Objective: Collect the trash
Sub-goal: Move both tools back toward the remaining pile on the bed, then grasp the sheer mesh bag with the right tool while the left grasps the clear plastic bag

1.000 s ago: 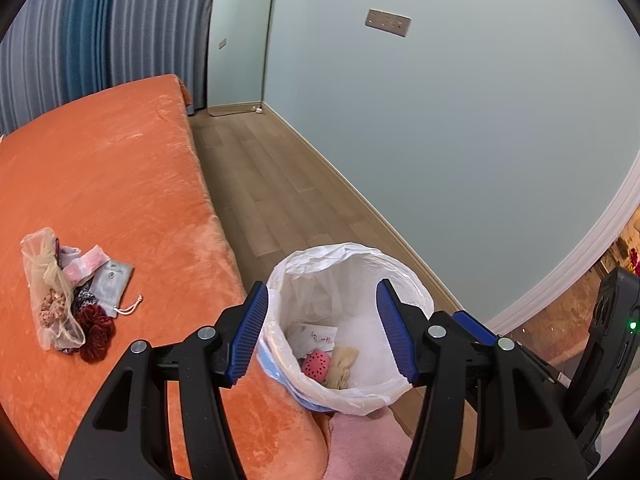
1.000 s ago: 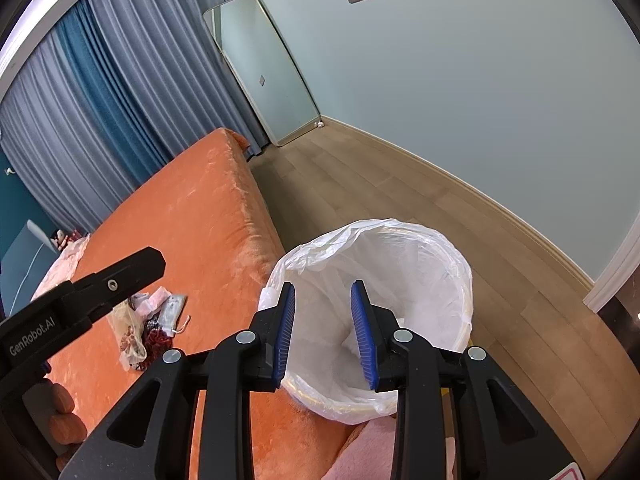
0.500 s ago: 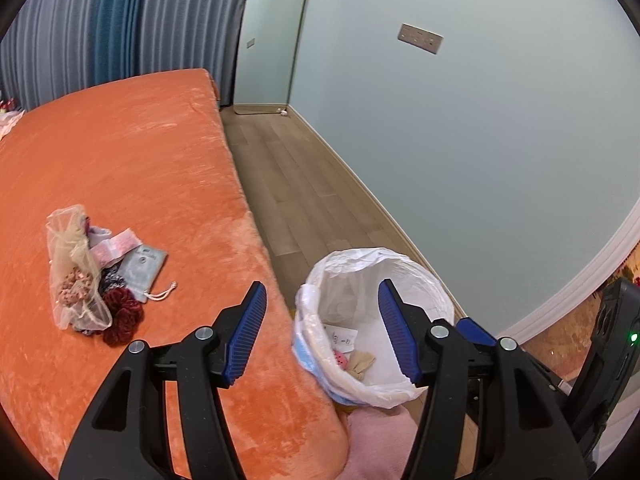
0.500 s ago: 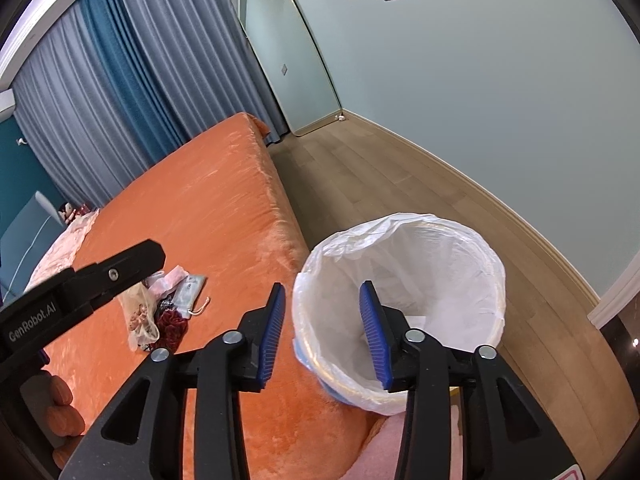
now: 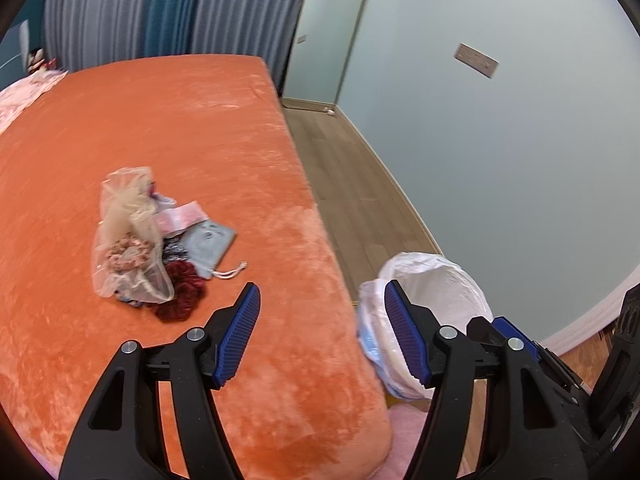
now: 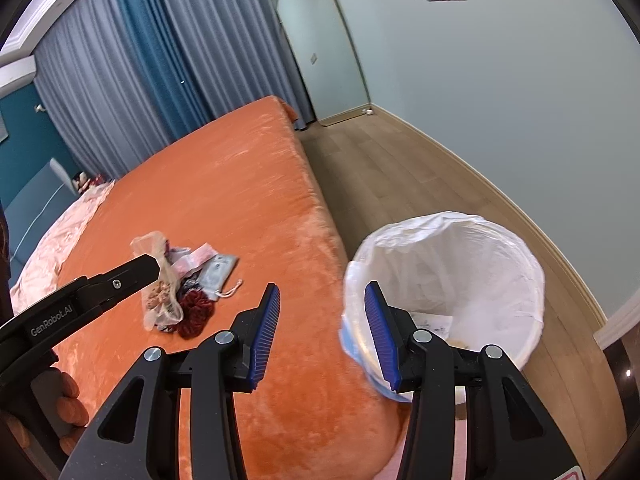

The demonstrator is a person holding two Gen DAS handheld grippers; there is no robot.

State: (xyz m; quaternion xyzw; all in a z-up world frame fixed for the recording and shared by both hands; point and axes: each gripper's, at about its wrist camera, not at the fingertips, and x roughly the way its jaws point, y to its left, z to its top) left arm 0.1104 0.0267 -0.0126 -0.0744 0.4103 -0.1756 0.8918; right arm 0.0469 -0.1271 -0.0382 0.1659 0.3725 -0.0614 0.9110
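A small pile of trash lies on the orange bed (image 5: 160, 128): a sheer mesh bag (image 5: 126, 240) with scrunchies inside, a dark red scrunchie (image 5: 180, 294), a grey drawstring pouch (image 5: 208, 242) and a pink wrapper (image 5: 180, 216). The pile also shows in the right wrist view (image 6: 180, 280). A bin with a white liner (image 6: 448, 276) stands on the floor beside the bed's corner, with paper scraps inside; it also shows in the left wrist view (image 5: 432, 304). My left gripper (image 5: 322, 330) is open and empty above the bed's edge. My right gripper (image 6: 322, 330) is open and empty.
A wood floor (image 6: 400, 168) runs between the bed and the pale wall. A mirror (image 6: 320, 48) leans in the far corner beside grey and blue curtains (image 6: 140, 72). A pink blanket (image 6: 60, 236) lies at the bed's far left. The left gripper's body (image 6: 80, 304) crosses the right view.
Both grippers have swung left, away from over the bin toward the bed. The right gripper's jaws have opened wider. The trash pile now sits nearer the centre of both views.
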